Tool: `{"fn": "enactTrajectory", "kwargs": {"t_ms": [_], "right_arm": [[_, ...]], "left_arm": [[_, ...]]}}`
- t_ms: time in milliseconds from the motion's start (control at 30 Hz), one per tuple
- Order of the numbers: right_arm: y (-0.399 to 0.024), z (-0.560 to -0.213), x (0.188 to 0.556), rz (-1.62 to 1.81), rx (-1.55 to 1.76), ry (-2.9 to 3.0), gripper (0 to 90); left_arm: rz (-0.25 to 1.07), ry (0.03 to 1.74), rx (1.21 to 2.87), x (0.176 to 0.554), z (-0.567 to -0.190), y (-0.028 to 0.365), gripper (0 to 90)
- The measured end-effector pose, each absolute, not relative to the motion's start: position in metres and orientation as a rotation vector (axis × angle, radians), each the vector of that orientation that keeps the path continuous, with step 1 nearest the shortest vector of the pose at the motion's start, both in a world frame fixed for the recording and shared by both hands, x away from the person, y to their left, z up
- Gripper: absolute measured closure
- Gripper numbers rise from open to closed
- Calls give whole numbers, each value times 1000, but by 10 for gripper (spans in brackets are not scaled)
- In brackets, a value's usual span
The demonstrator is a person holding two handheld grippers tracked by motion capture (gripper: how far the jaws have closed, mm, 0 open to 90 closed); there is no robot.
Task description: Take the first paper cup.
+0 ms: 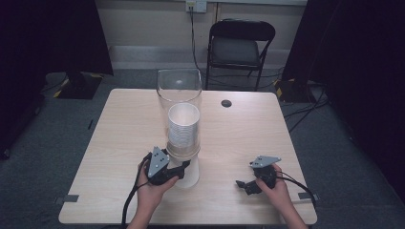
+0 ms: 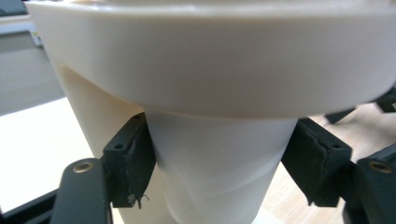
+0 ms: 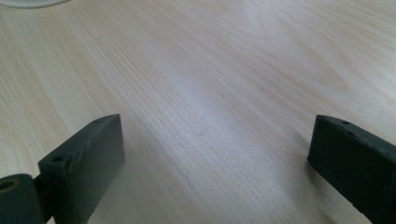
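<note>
A tall clear tube stands near the middle of the table with a stack of white cups inside it. Below the tube's bottom a white cup sticks out. My left gripper comes in from the left and is shut on that cup. In the left gripper view both pads press on the cup's tapered wall, under a broad white band. My right gripper rests low at the front right, open. Between its jaws lies nothing but bare wood.
The light wooden table has a round cable hole at the back. A black folding chair stands behind the table. Dark curtains hang at both sides, and cables run over the floor at the right.
</note>
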State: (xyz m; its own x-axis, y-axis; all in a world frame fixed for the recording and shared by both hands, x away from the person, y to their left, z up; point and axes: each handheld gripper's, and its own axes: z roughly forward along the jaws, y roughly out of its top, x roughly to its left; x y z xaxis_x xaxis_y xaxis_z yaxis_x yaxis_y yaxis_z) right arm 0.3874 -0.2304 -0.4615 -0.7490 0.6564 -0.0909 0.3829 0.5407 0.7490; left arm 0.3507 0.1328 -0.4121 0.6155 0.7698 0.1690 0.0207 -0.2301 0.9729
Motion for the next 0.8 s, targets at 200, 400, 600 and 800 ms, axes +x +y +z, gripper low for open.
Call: {"fn": "enactTrajectory", "kwargs": {"t_ms": [200,400,600,800], "right_arm": [[-230,-462,387,1047,855,2420,31],[-230,-462,387,1047,854,2420,31],[-234,-462,385,1048,844,2425,31],[-235,-462,386,1050,839,2428,31]], "left_arm": [[781,695,1624,352,-417,129,325],[734,769,1794,361,-424,124,344],[563,813,1817,353,-460,131,354],[539,764,1863,344,-455,149,326]]}}
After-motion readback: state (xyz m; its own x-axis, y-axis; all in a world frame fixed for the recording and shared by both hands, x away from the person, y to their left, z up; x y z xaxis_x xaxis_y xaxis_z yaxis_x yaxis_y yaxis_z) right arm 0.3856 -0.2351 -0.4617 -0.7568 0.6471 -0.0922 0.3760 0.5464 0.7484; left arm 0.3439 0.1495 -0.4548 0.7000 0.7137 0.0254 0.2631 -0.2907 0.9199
